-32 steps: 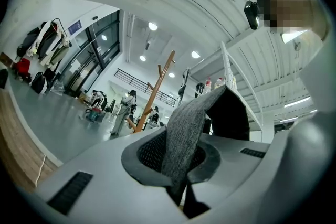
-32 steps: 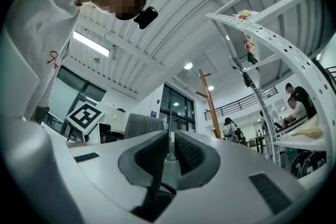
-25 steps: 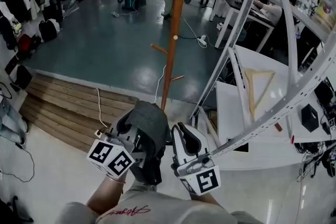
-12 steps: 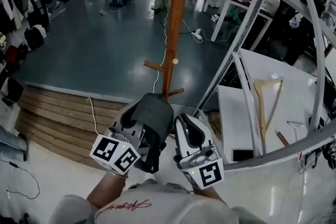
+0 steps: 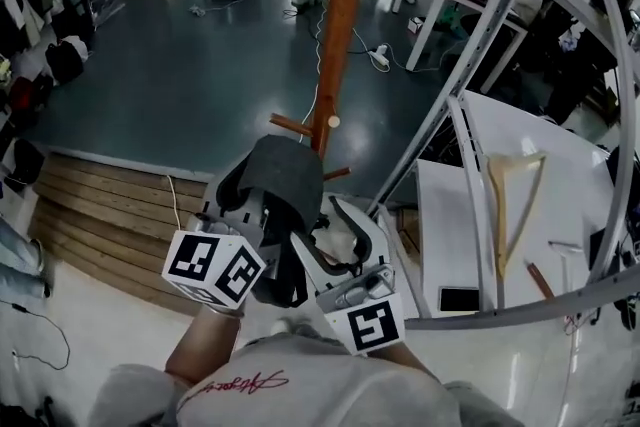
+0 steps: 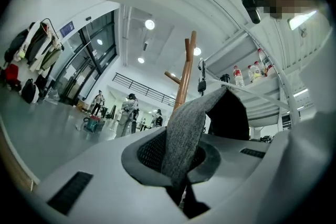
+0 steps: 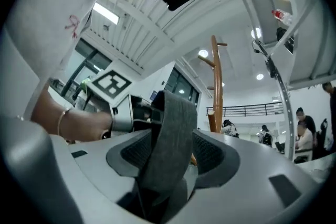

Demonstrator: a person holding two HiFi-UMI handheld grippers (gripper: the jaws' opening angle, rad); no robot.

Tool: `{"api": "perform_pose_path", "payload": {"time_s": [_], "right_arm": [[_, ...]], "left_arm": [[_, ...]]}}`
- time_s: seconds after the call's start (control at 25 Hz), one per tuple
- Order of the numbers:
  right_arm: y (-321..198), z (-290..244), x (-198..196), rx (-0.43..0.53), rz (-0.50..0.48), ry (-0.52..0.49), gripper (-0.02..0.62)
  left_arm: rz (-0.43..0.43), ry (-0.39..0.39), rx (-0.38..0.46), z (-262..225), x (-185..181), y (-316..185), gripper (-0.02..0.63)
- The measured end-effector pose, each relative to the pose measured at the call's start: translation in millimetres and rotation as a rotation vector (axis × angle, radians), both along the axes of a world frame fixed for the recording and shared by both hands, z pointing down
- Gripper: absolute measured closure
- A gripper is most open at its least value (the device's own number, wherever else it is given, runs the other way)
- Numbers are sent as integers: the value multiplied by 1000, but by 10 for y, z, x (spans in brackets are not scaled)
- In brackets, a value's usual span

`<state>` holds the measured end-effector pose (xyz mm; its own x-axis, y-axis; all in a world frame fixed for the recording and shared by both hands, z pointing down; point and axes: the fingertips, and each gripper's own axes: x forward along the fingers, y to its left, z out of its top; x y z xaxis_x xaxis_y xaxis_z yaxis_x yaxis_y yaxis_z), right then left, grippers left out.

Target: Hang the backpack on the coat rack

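Note:
The grey backpack (image 5: pixel 285 175) hangs by its strap right in front of the wooden coat rack (image 5: pixel 340 25), just below a low peg. My left gripper (image 5: pixel 252 200) is shut on the grey strap (image 6: pixel 184 139), which stands pinched between its pads. My right gripper (image 5: pixel 335 223) sits close beside it on the right; its jaws are opening, and the strap (image 7: pixel 170 144) runs loosely between them with gaps to the pads. The rack's pole (image 6: pixel 184 78) rises ahead in the left gripper view. In the right gripper view the pole (image 7: pixel 216 86) and the left gripper (image 7: pixel 121 110) both show.
Slanted metal frame poles (image 5: pixel 470 85) pass close to the right of the rack. A white table (image 5: pixel 450 235) with a wooden hanger (image 5: pixel 515 205) lies at the right. A wooden step (image 5: pixel 110 205) and a floor cable (image 5: pixel 180 205) lie at the left. People stand far off.
Both grippers have carried the backpack forward, closer to the rack's pole. The right gripper has rolled and its jaws have spread apart round the strap.

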<state>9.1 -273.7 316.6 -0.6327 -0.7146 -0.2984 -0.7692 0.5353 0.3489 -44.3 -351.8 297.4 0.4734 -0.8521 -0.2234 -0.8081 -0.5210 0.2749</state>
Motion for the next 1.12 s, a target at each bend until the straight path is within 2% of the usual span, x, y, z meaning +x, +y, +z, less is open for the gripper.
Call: {"api": "perform_pose_path", "payload": {"time_s": [0.08,0.16,0.28,0.36,0.56,0.72,0.96,1.12], "right_arm": [[-165,245,-15,-77,53,42,373],[-313,416,54,-166,92,40,373],[-435,250,219,-134,106,-53,387],[-426,117,325,-86,112,-60,540],[-336,-184,501,-51,104,-61,555],[-390,-476,637,-37,111,-63,555],[-703,-613,808,-109,110,-52,555],[-946,-533,883,-178,99,-60,555]], "left_arm": [[-17,-2,-2,-2,-7,-5,571],[-24,-16,8,5,15,9,571],[-33,-72,41,0,70,21,571],[-47,-127,60,-32,87,44,571],[-63,-266,101,-245,101,108,571],[-31,-355,110,-457,194,38,571],[28,-452,-2,-469,335,-274,571],[9,-512,-59,-378,422,-497,571]]}}
